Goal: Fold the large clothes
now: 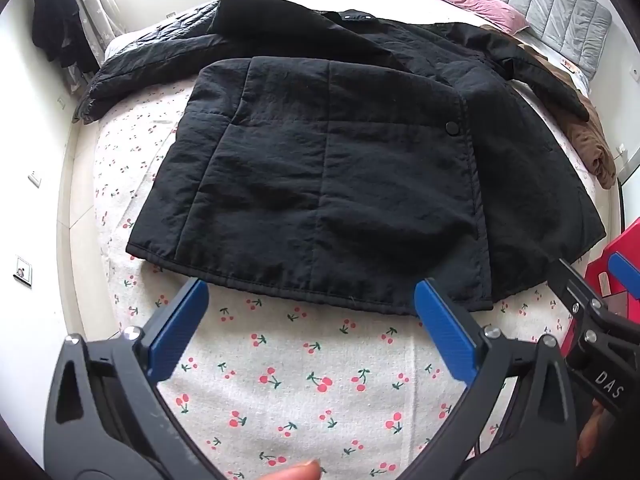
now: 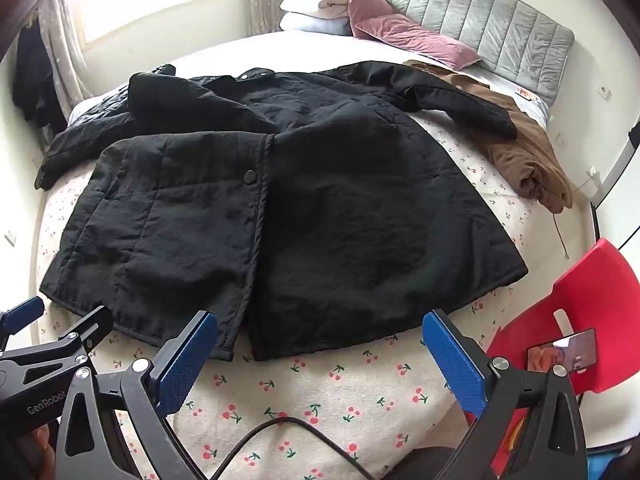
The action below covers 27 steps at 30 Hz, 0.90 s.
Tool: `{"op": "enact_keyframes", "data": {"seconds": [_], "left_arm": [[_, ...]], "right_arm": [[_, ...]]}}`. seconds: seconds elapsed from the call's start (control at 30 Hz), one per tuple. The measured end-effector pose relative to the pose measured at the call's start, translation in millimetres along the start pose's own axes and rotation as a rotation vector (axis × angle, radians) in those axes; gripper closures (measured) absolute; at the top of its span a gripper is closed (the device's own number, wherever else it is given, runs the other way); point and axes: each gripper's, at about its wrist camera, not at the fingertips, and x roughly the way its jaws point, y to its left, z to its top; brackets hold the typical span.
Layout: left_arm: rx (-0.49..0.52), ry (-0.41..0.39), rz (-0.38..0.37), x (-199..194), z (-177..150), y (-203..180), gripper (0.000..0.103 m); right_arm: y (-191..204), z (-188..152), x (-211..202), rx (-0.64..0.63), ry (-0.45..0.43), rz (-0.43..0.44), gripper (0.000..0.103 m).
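Note:
A large black quilted jacket (image 1: pixel 328 168) lies spread front-up on the cherry-print bed sheet (image 1: pixel 304 384), collar far, hem near. It also shows in the right wrist view (image 2: pixel 304 208). One sleeve stretches far left (image 1: pixel 132 76), the other far right (image 2: pixel 460 100). My left gripper (image 1: pixel 312 328) is open and empty, just short of the hem's left half. My right gripper (image 2: pixel 320 360) is open and empty, just short of the hem near the front opening. Each gripper shows at the edge of the other's view.
A brown garment (image 2: pixel 524 160) lies bunched on the bed's right side. Pink and white pillows (image 2: pixel 384 28) lean on the grey headboard (image 2: pixel 480 12). A red chair (image 2: pixel 580 312) with a phone on it stands at the right. A black cable (image 2: pixel 288 440) lies on the near sheet.

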Motion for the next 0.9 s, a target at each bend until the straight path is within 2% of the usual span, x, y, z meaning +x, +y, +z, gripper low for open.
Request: {"op": "enact_keyframes", "data": {"seconds": [0.9], "left_arm": [[0.017, -0.006, 0.004, -5.8, 1.7, -3.9, 0.0]], "right_arm": [[0.5, -1.0, -2.8, -0.005, -0.002, -0.001, 0.0]]}}
